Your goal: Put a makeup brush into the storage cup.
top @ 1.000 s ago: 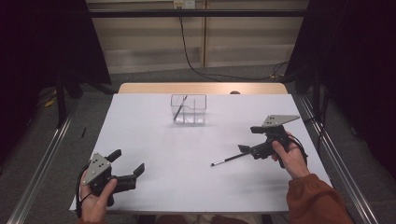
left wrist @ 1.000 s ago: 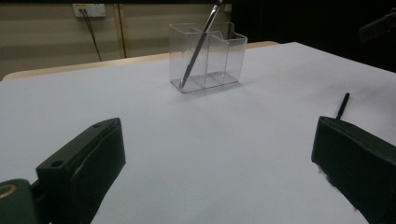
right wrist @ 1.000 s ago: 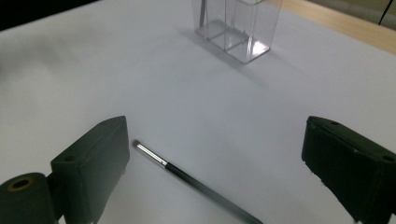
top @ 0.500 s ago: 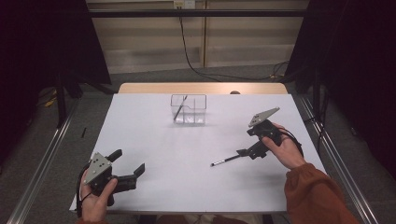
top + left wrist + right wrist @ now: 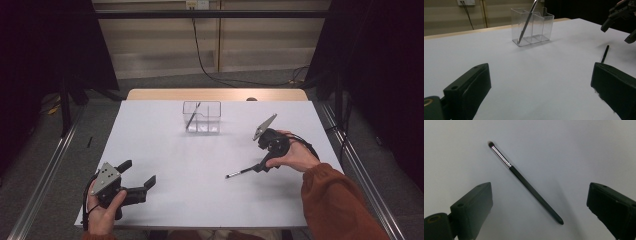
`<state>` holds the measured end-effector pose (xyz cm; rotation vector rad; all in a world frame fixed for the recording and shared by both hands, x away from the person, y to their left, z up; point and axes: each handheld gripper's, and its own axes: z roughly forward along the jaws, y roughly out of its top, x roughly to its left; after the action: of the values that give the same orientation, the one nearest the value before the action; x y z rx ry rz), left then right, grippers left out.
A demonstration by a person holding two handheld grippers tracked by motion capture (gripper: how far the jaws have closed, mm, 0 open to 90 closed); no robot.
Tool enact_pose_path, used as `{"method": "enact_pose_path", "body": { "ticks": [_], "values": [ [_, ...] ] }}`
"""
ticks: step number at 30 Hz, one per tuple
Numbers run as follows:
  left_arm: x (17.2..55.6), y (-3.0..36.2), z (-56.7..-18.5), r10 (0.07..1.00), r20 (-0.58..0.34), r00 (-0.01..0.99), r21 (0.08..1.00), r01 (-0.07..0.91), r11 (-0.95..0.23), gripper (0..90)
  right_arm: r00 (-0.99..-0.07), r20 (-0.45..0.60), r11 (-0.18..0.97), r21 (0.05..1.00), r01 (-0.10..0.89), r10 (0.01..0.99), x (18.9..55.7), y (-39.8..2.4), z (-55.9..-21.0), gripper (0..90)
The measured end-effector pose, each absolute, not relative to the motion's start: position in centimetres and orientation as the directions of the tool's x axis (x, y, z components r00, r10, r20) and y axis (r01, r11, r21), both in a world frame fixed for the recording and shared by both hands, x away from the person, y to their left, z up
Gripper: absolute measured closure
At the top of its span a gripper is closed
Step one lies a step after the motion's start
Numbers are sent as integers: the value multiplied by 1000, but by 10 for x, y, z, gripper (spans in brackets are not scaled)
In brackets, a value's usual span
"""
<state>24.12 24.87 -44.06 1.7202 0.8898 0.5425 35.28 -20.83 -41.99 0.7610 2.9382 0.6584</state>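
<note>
Jaws of the right gripper (image 5: 539,207) gape wide above a thin brush (image 5: 524,181) lying flat on the white counter (image 5: 165,150), right of centre. Closing off-centre could roll or flick it aside. Left gripper (image 5: 134,180), near-left, is open and idle.

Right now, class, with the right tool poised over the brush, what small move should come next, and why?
Probably lower the right tool and close on the brush. Its jaws stand open on either side of the handle, and the brush lies flat on the table, not yet gripped.
</note>
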Motion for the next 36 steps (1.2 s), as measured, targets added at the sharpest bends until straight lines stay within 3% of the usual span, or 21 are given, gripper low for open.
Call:
{"method": "enact_pose_path", "body": {
  "ticks": [5,17,36],
  "values": [
    [239,248,-440,783,-61,618,945,288,-153,27,-886,61,824,345,450,459,357,-205,-426,73],
    [239,248,-439,774,-46,631,945,279,-171,26,-910,70,879,236,414,409,363,-204,-437,248],
    [240,247,-439,776,-31,630,944,274,-184,26,-932,21,920,158,359,361,364,-195,-452,388]
  ]
}}
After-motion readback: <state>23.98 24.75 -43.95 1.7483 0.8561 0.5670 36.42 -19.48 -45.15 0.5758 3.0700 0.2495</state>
